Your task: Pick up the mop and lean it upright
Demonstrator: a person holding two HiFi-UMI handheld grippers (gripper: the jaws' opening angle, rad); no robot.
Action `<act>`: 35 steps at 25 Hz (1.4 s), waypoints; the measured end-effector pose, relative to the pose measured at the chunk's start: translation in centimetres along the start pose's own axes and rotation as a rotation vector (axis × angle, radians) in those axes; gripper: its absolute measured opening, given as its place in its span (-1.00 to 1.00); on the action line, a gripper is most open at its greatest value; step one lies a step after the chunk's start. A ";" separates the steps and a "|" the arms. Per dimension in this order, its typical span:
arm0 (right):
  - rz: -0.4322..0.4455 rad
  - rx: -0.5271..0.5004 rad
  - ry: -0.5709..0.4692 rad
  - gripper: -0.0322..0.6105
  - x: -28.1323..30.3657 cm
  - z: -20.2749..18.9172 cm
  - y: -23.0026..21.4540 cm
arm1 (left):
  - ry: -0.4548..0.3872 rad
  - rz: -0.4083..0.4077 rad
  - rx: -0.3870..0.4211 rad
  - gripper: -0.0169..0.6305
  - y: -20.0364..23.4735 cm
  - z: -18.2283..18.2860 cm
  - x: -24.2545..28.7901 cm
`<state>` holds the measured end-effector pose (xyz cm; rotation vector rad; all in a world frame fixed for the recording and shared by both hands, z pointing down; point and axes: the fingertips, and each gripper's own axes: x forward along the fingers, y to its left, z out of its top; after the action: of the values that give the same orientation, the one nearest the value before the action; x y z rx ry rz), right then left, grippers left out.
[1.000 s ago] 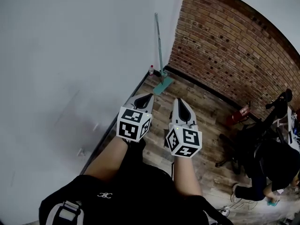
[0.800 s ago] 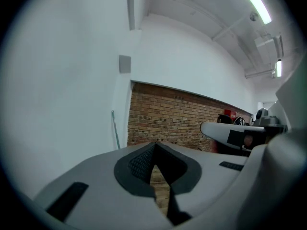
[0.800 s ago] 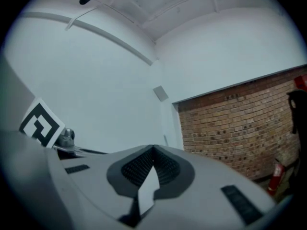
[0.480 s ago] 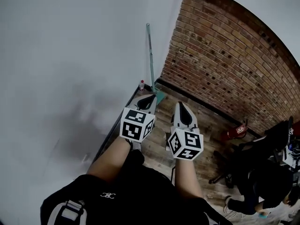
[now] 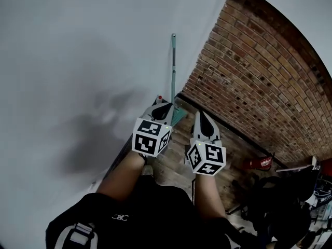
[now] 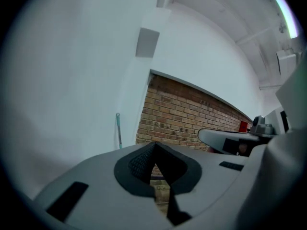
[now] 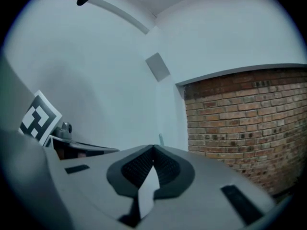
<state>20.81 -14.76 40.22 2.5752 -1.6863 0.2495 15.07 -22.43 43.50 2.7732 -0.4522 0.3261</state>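
Both grippers are hanging empty. The left gripper point(image 5: 163, 108) and right gripper point(image 5: 201, 117) are each showing dark ribbed pads pressed together on nothing. Just ahead of the left gripper, the mop point(image 5: 173, 71) is standing as a slim teal pole leaning on the smooth white wall point(image 5: 78, 61), its flat head on the wood-plank floor point(image 5: 174, 157). The leaning looks done, so the next move is probably just to keep clear. Rough red brick wall point(image 5: 249, 87) is rising beyond the right gripper.
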 end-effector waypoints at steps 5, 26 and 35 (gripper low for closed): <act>0.077 -0.022 0.041 -0.86 3.9 -1.5 0.0 | 0.024 0.061 -0.036 -0.96 2.8 -1.3 0.8; 0.350 -0.303 0.170 -0.55 36.7 -4.0 -4.6 | 0.042 0.424 -0.139 -0.96 10.6 0.3 5.1; 0.313 -0.421 0.256 -0.51 48.6 -6.9 -4.8 | 0.082 0.560 -0.118 -0.96 12.4 0.4 5.9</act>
<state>43.44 -55.90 55.17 1.8963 -1.8056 0.2000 16.39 -35.32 47.99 2.4608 -1.1834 0.5149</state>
